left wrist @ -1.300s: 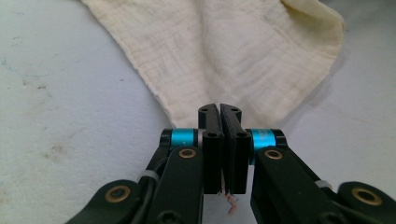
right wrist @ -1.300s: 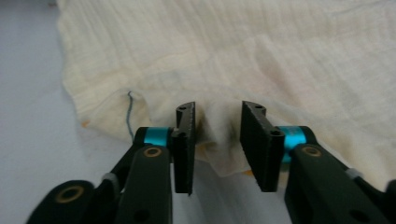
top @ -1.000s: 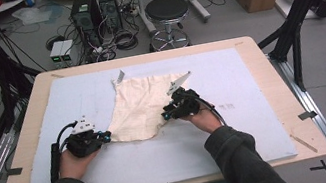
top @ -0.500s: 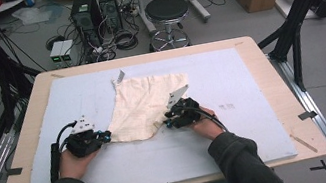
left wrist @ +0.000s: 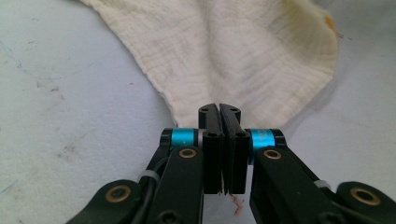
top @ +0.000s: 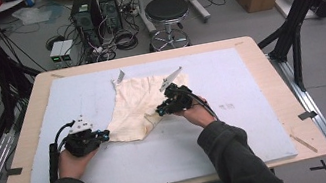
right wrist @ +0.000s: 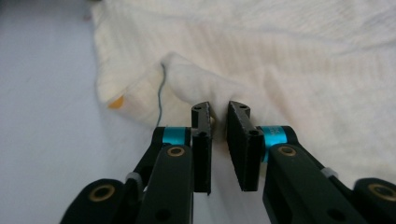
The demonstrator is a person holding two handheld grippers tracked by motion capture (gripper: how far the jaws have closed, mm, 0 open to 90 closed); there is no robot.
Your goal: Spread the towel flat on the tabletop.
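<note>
A cream cloth [top: 138,108] lies rumpled on the white mat. My left gripper [top: 106,134] sits at its near left corner. In the left gripper view the cloth [left wrist: 233,56] narrows into my left gripper [left wrist: 219,109], whose jaws are pressed together on that corner. My right gripper [top: 160,111] rests on the cloth's near right edge. Its jaws have just been closing. In the right gripper view my right gripper [right wrist: 219,109] keeps a narrow gap, and a raised fold of the cloth [right wrist: 280,70] runs up to the tips.
The white mat [top: 239,134] covers most of the wooden table [top: 271,52]. Two grey clips [top: 171,76] lie by the cloth's far edge. A stool [top: 167,9], computers and cables stand on the floor beyond the table.
My right gripper has come a little toward the person and then gone back farther over the cloth's right edge. The left gripper has stayed where it was.
</note>
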